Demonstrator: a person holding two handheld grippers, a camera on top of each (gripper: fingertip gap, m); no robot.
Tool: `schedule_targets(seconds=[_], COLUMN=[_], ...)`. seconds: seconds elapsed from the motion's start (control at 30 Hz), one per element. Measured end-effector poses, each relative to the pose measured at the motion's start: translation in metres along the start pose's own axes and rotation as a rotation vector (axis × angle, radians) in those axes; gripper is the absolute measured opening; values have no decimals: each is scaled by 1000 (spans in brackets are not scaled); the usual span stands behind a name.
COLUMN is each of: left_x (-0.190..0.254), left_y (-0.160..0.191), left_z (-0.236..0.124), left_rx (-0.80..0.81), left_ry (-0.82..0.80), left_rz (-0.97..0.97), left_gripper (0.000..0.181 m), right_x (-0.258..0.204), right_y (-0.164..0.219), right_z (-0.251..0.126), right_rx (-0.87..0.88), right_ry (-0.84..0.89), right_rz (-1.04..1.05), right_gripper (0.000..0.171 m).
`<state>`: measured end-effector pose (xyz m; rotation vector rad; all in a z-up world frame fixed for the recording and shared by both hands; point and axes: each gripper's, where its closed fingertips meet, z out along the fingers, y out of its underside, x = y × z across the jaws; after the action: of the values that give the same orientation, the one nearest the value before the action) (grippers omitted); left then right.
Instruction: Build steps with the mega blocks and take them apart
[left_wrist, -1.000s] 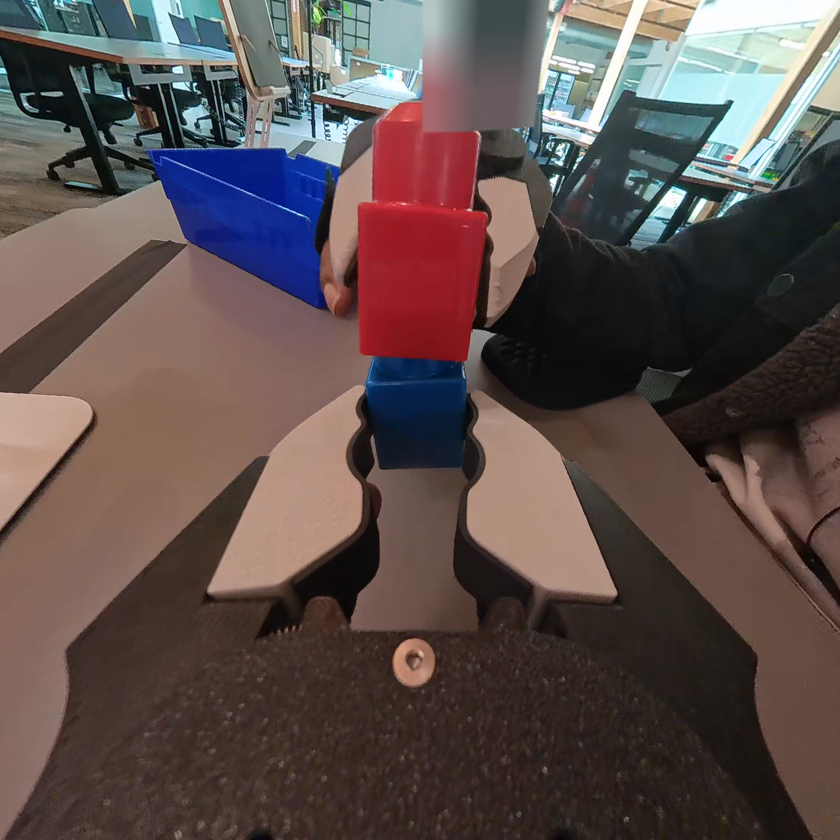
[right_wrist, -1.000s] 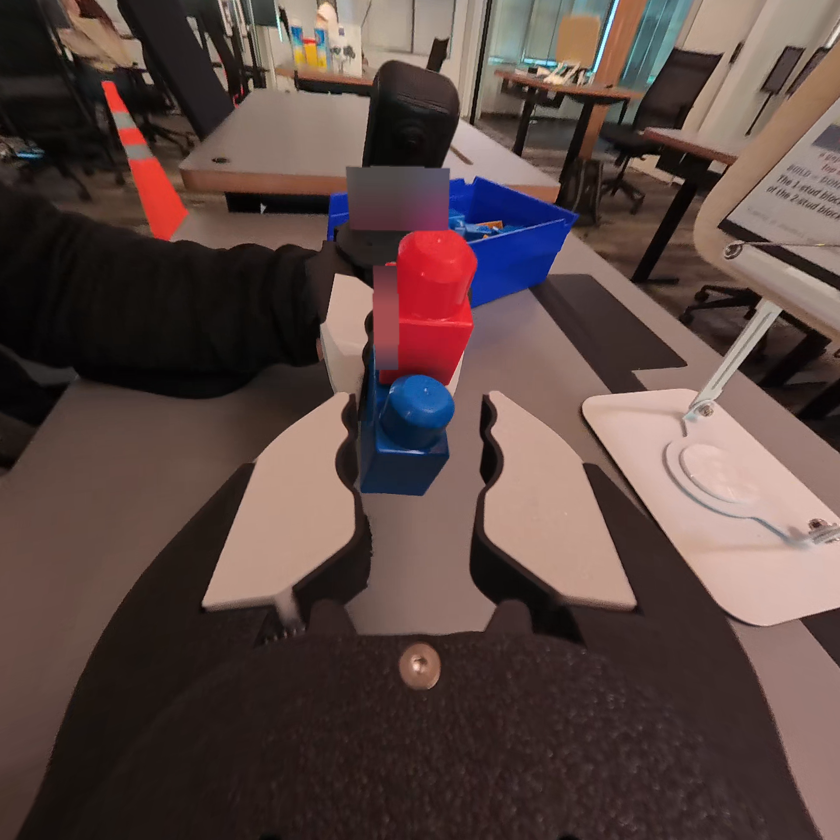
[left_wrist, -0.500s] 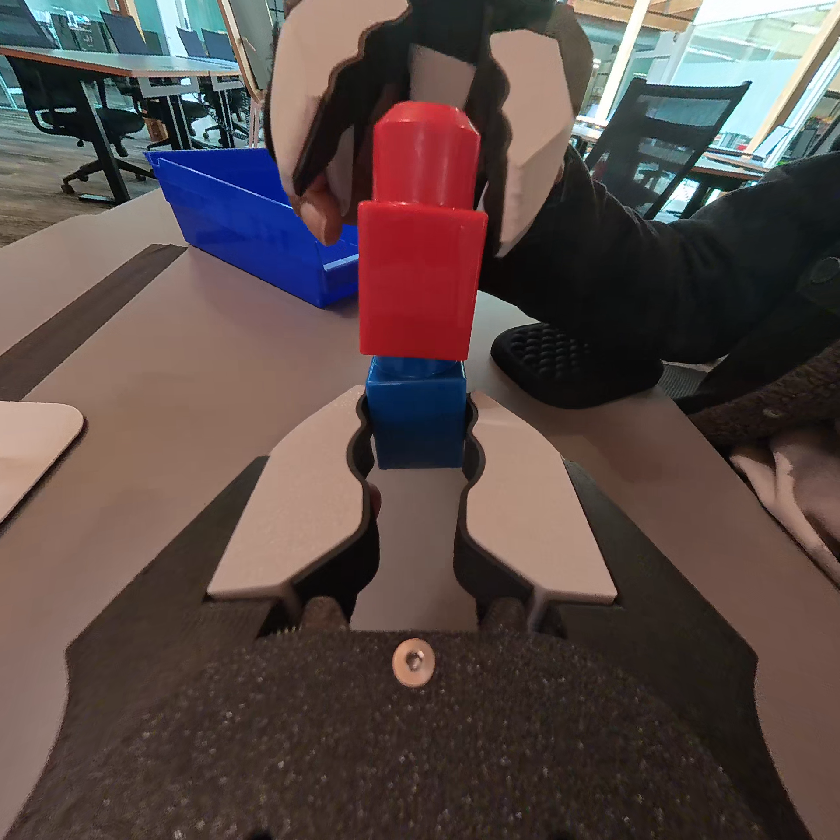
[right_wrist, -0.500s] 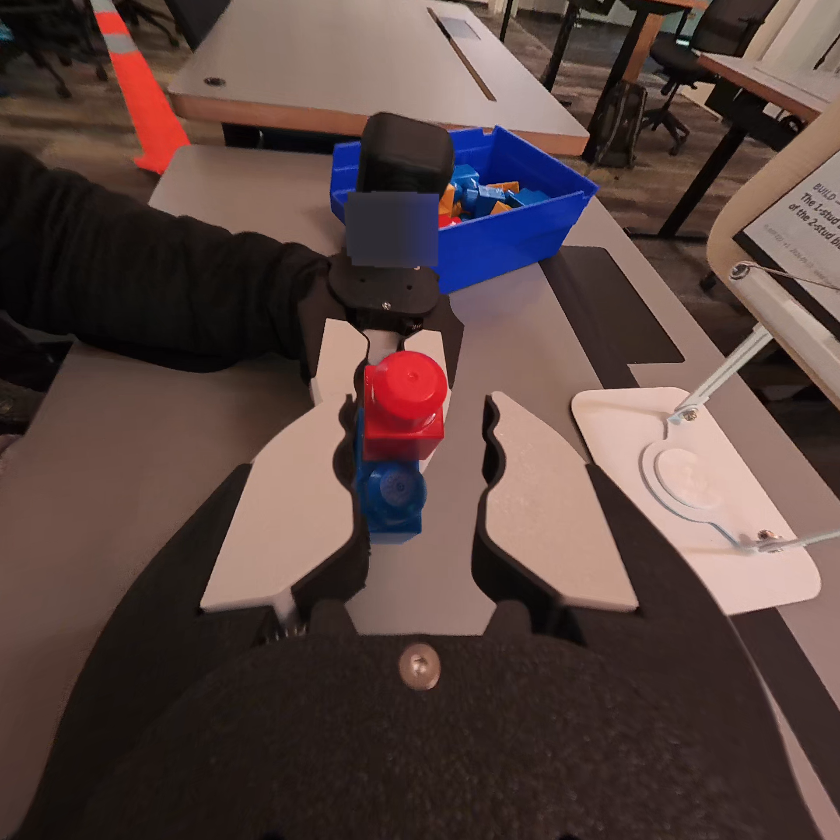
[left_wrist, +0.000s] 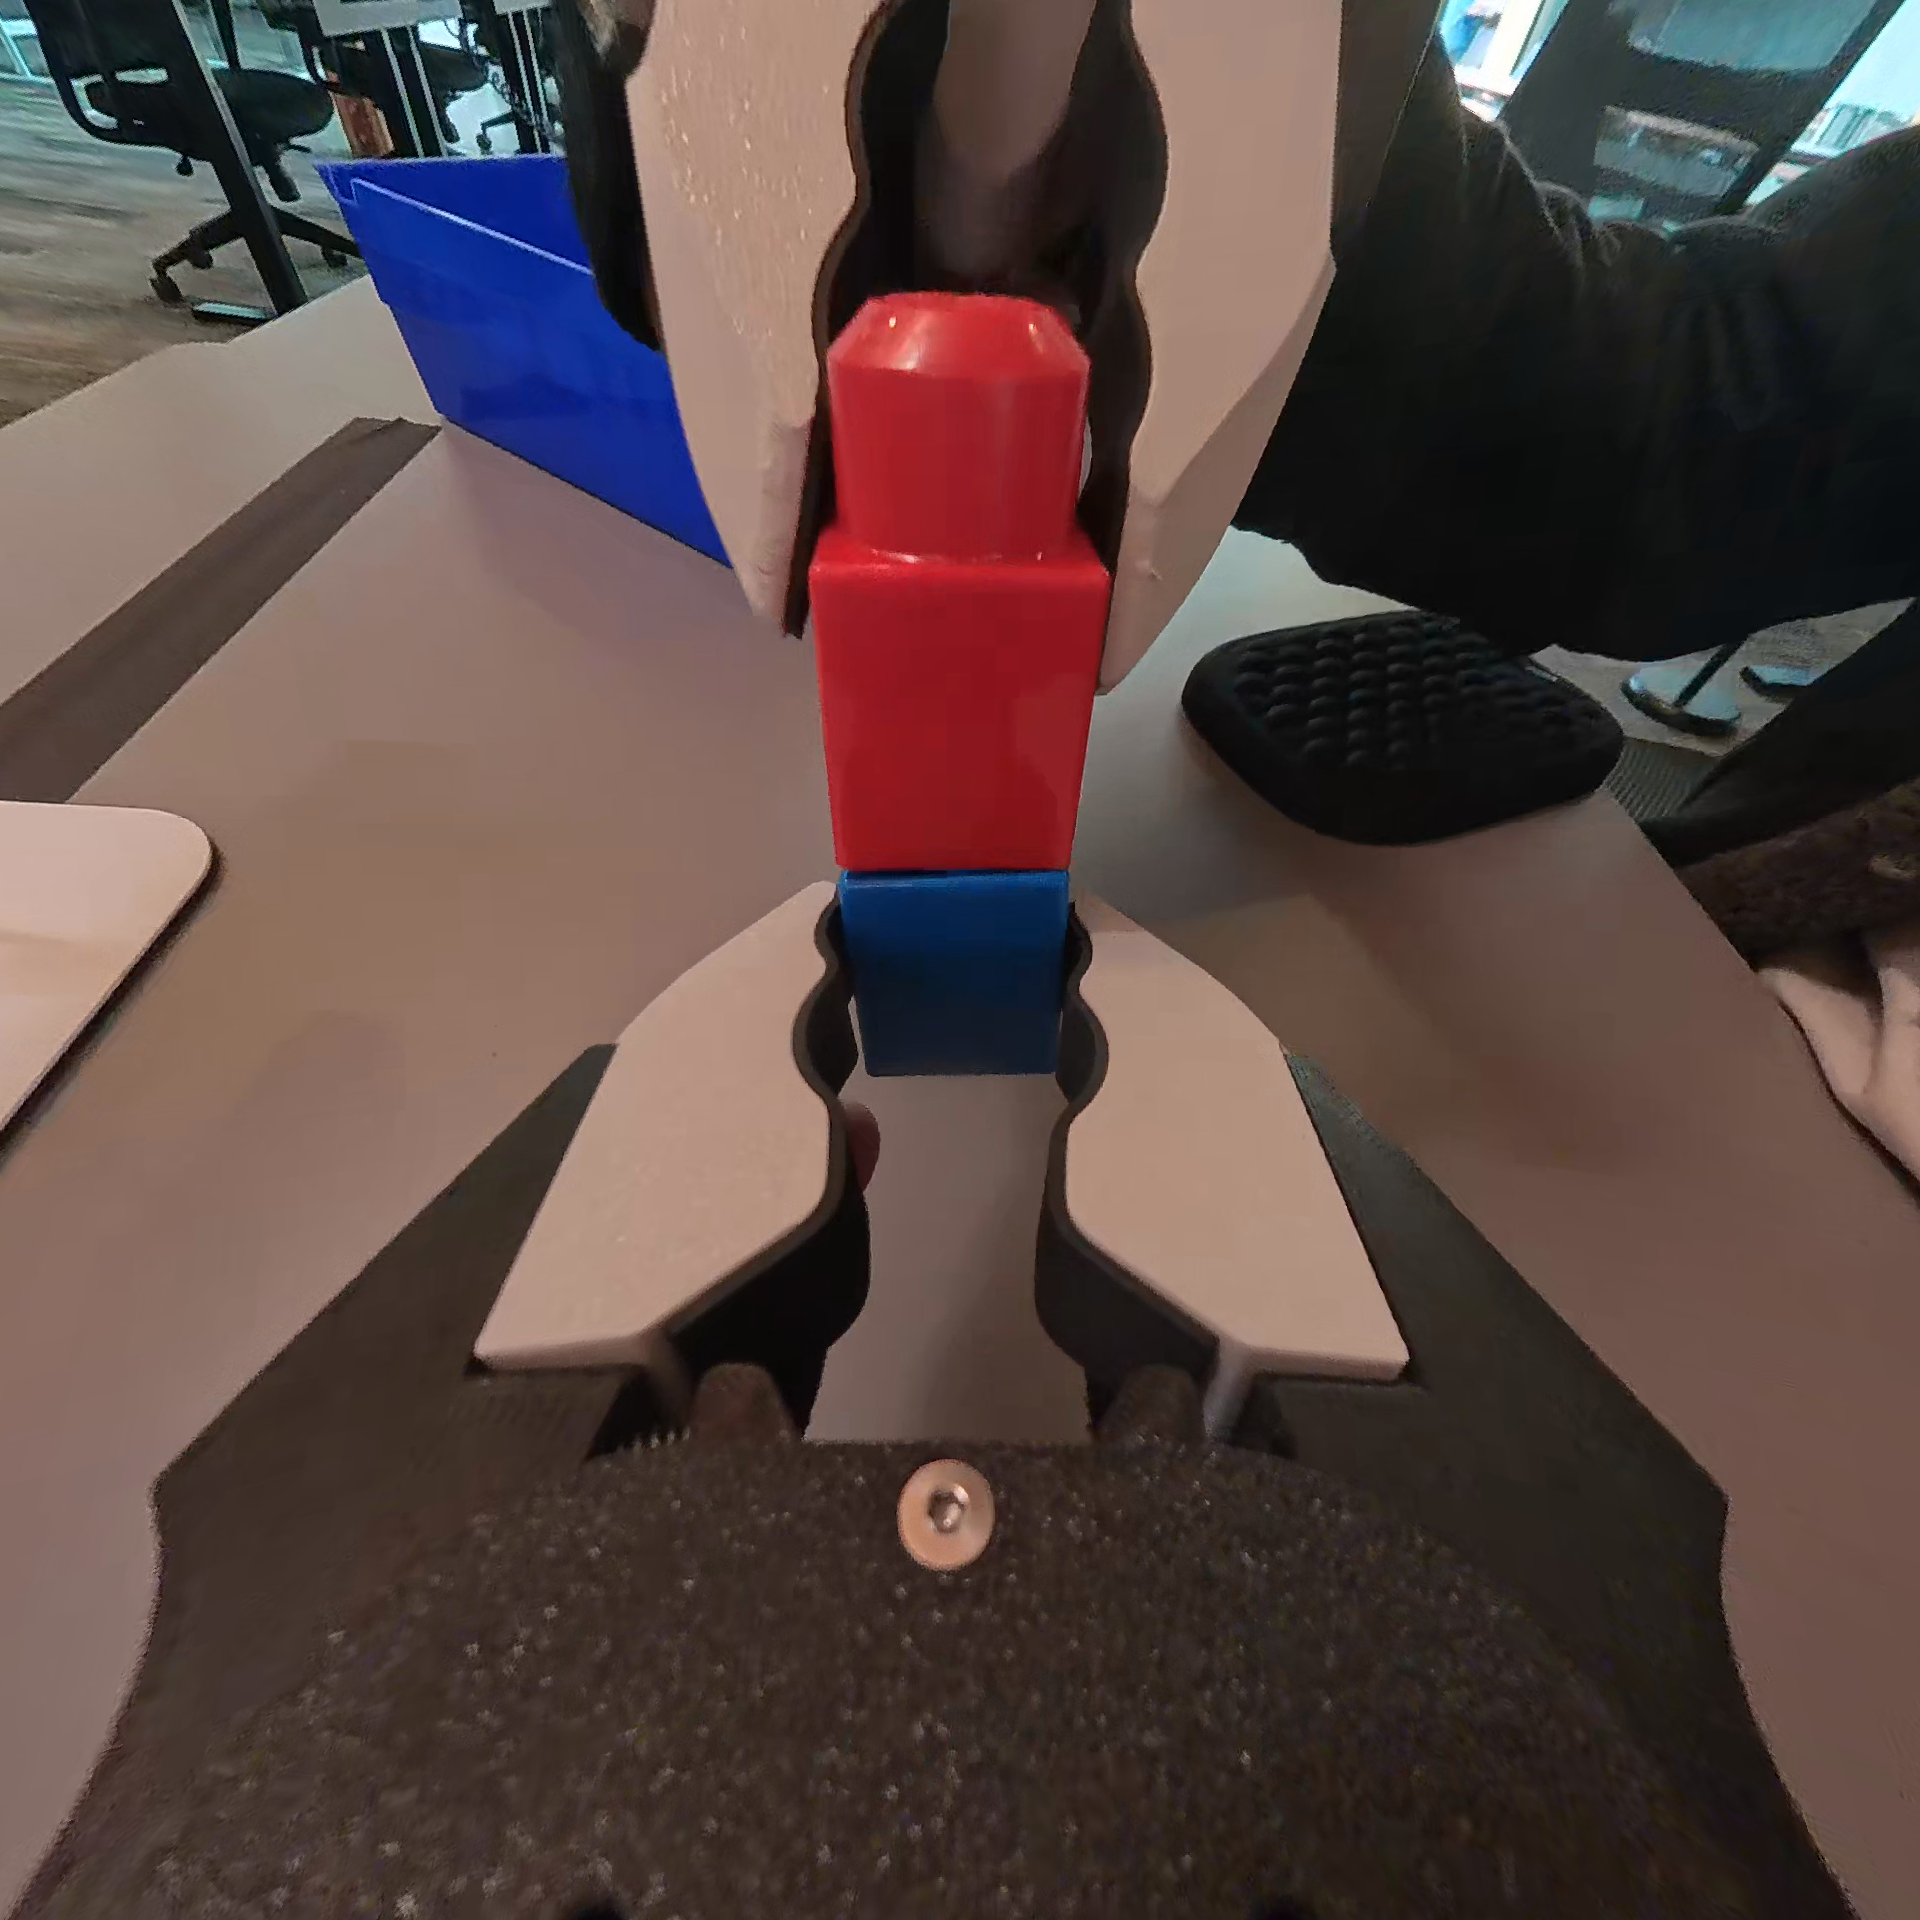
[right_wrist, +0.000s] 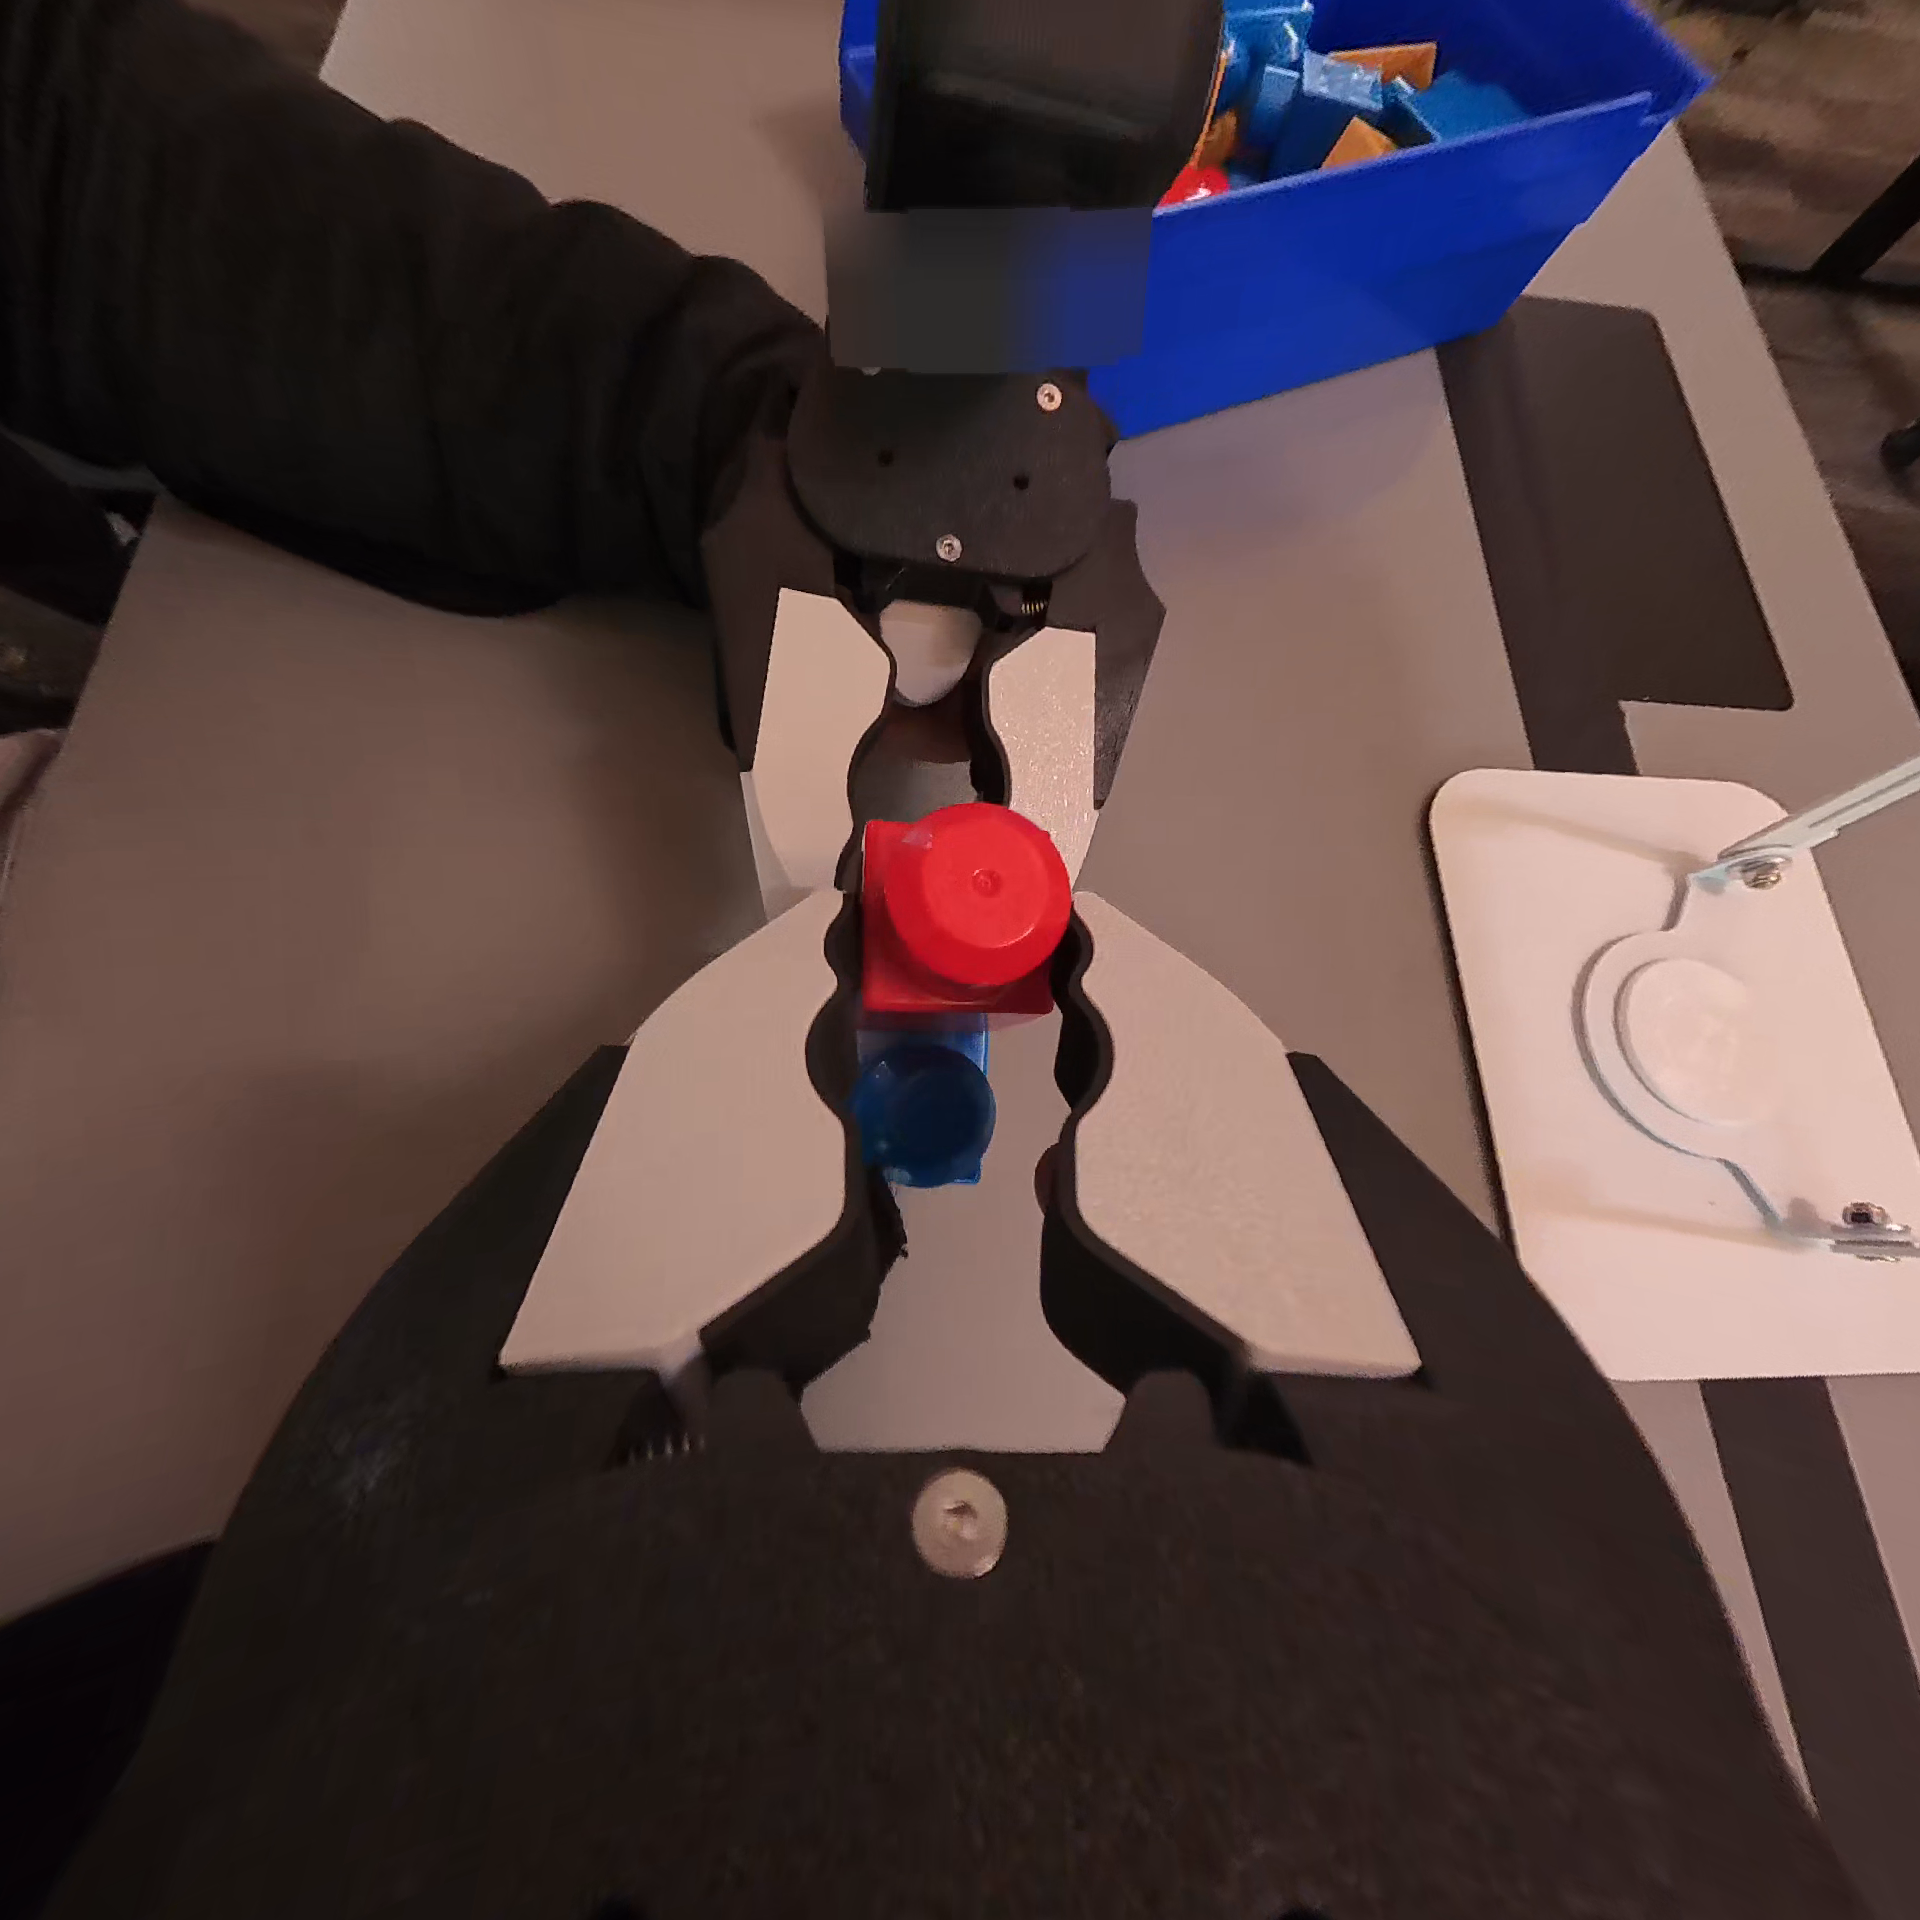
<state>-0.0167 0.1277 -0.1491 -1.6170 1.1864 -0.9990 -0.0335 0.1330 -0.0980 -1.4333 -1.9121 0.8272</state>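
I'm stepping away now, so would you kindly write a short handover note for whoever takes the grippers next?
Left gripper: shut on the blue block, holding it on the table.
Right gripper: fingers closed on the red block from above.
Red block sits stacked on one stud of the blue block; the other blue stud is bare, so one step is built.
Spare blocks lie in the blue bin.
Left: pull the red block off, presumably.

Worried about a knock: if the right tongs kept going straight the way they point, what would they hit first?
They already straddle the red block; straight on, the blue block below likely comes first, then the table.
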Motion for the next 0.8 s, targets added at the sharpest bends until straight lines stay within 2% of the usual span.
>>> schedule_targets(seconds=[0.27, 0.57, 0.7, 0.8], left_x=[1, 0, -2, -11], left_y=[-10, -6, -22, -31], left_z=[1, -1, -11, -28], left_rx=[41, 27, 119, 186], left_ry=[-18, -15, -9, -43], left_rz=[-9, -2, -26, -42], left_gripper=[35, 37, 37, 37], right_x=[0, 0, 7, 15], right_y=[-6, -7, -17, -22], right_z=[-3, 2, -6, -17], right_rx=[51, 70, 171, 266], right_ry=[21, 86, 165, 212], right_rz=[-4, 0, 21, 88], right_gripper=[36, 37, 46, 66])
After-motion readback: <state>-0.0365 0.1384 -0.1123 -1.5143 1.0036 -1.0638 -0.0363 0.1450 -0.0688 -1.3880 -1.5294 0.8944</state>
